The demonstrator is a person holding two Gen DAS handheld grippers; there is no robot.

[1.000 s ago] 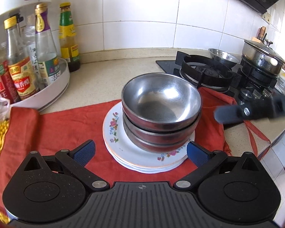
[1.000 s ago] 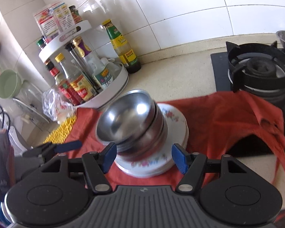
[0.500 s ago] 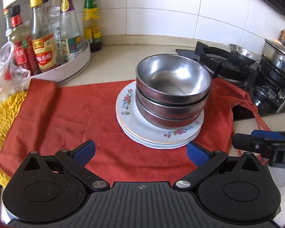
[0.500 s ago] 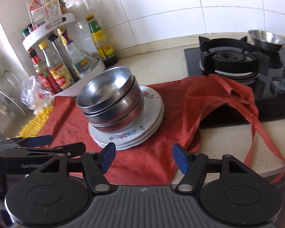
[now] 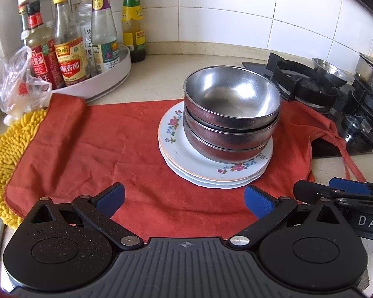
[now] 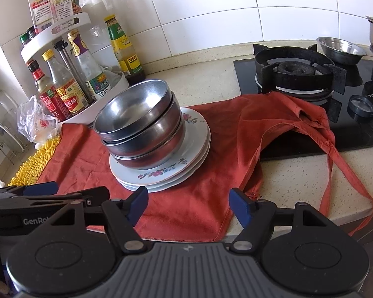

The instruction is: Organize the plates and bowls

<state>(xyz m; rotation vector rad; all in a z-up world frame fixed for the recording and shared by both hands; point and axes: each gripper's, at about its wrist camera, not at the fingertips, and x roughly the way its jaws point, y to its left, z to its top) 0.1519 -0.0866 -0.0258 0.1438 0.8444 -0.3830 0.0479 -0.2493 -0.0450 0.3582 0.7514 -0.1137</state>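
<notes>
Three steel bowls point(image 5: 231, 114) are nested in a stack on a pile of white floral plates point(image 5: 211, 171). The pile rests on a red cloth point(image 5: 99, 149) on the counter. The bowls point(image 6: 141, 124) and plates point(image 6: 176, 171) also show in the right wrist view. My left gripper point(image 5: 184, 200) is open and empty, low over the cloth's near edge, short of the plates. My right gripper point(image 6: 189, 203) is open and empty, near the counter's front edge, to the right of the left one.
A white turntable rack point(image 5: 107, 74) of sauce bottles stands at the back left. A yellow mop cloth point(image 5: 5, 149) and a plastic bag point(image 5: 15, 87) lie left. A gas hob point(image 6: 298, 74) with a small steel dish point(image 6: 340, 49) and a pot point(image 5: 370, 72) is right.
Both grippers have pulled back from the stack toward the counter's front edge, staying open. The bowls and plates now sit farther off and have not moved.
</notes>
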